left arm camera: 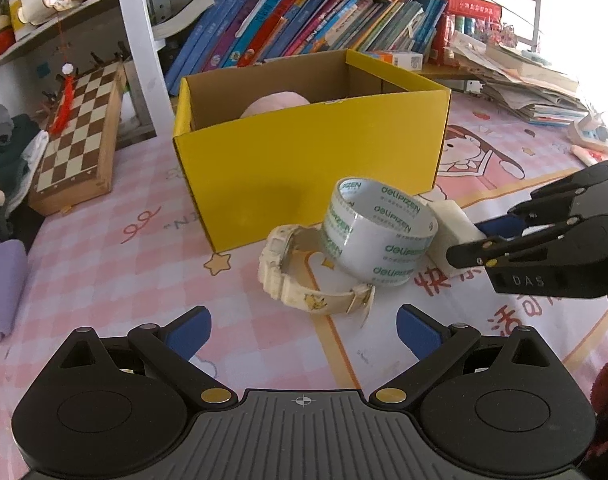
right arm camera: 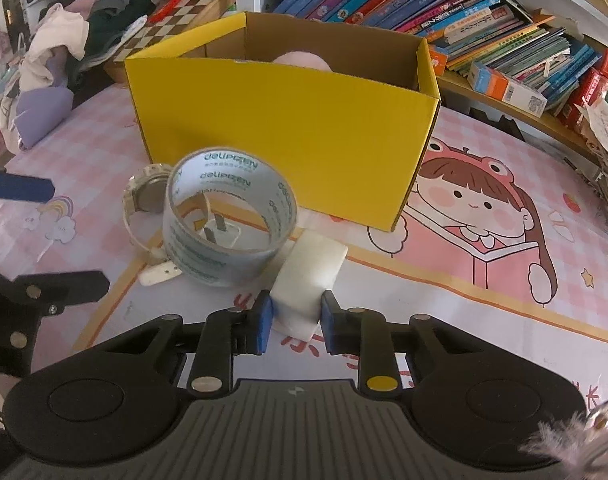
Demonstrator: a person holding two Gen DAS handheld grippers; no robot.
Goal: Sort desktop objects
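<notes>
Charger plug (right arm camera: 307, 276): white block with two metal prongs, clamped at its rear end between the blue pads (right arm camera: 262, 320) of the right gripper (right arm camera: 294, 322); prongs poke into the tape ring.
Right jaws: narrowed onto the plug, both pads pressed to its sides.
Left jaws: spread wide, holding nothing; the left gripper (left arm camera: 304, 330) sits low over the pink checked tablecloth (left arm camera: 104, 248), just short of the watch.
Tape roll (left arm camera: 377, 232): clear, green lettering, tilted on its edge, touching the plug and leaning over the watch strap.
Watch (left arm camera: 300, 276): cream band with a yellow cartoon print, lying beside the tape.
Yellow box (left arm camera: 307, 160): open cardboard carton just behind the pile, a pink rounded object (left arm camera: 274, 104) inside.
Backdrop: chessboard (left arm camera: 78, 140) on the left, a shelf of books (left arm camera: 304, 24) behind.
</notes>
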